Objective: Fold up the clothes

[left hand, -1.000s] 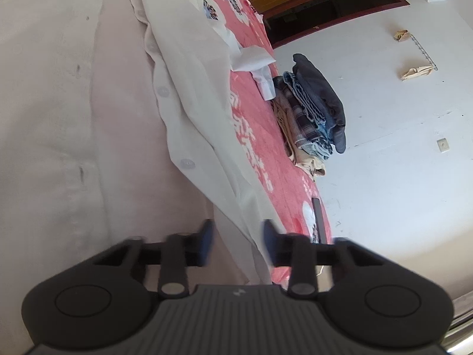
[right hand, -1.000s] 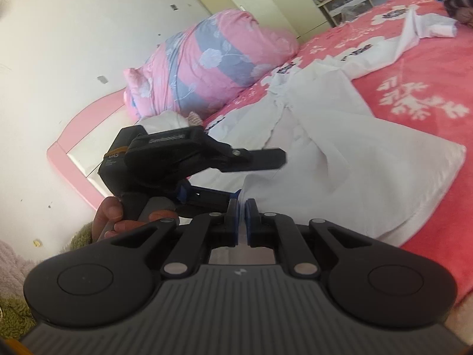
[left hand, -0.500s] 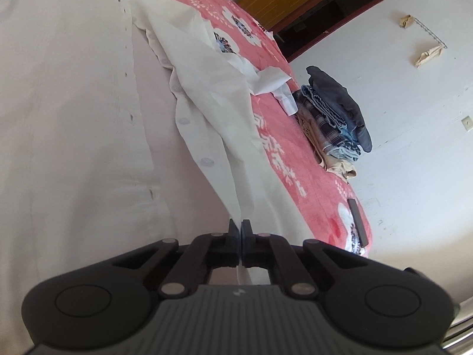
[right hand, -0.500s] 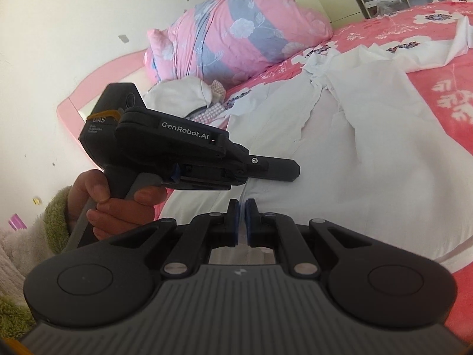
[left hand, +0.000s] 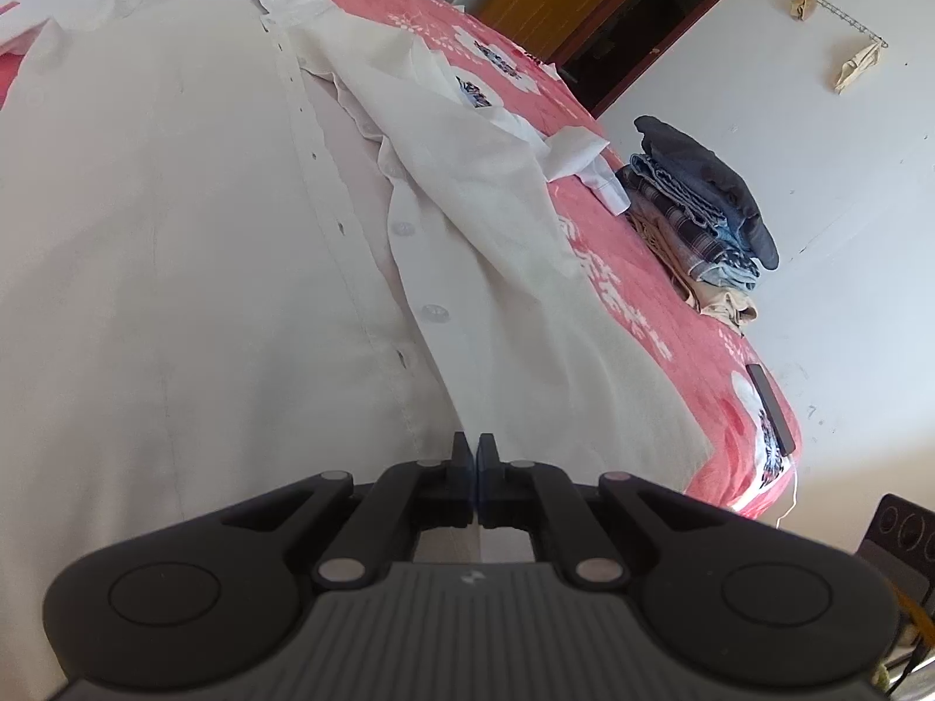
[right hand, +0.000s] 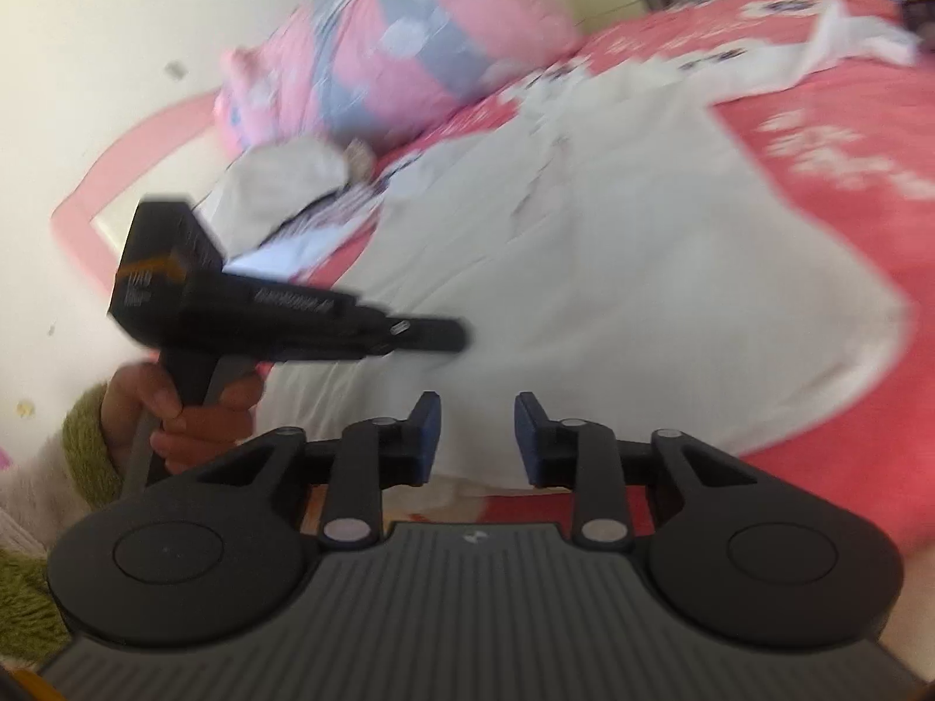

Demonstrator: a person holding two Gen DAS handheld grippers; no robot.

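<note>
A white button-up shirt [left hand: 193, 245] lies spread on the red flowered bedspread [left hand: 637, 304], its front open and one sleeve trailing to the right. My left gripper [left hand: 473, 455] is shut on the lower end of the shirt's button edge. The right wrist view is blurred; it shows the same shirt [right hand: 643, 269] and the left gripper [right hand: 459, 336] held by a hand over the hem. My right gripper [right hand: 474, 429] is opening near the hem, its blue pads apart, no cloth pinched between them.
A stack of folded clothes [left hand: 701, 216] sits at the bed's far right edge, and a dark flat device [left hand: 771, 409] lies on the near right corner. A pink and blue quilt [right hand: 397, 58] and a pink headboard [right hand: 117, 175] are at the head end.
The left jaws, open around the shirt's edge a second ago, closed on it and drew back. The right jaws, shut before, have sprung apart, and the right view has blurred.
</note>
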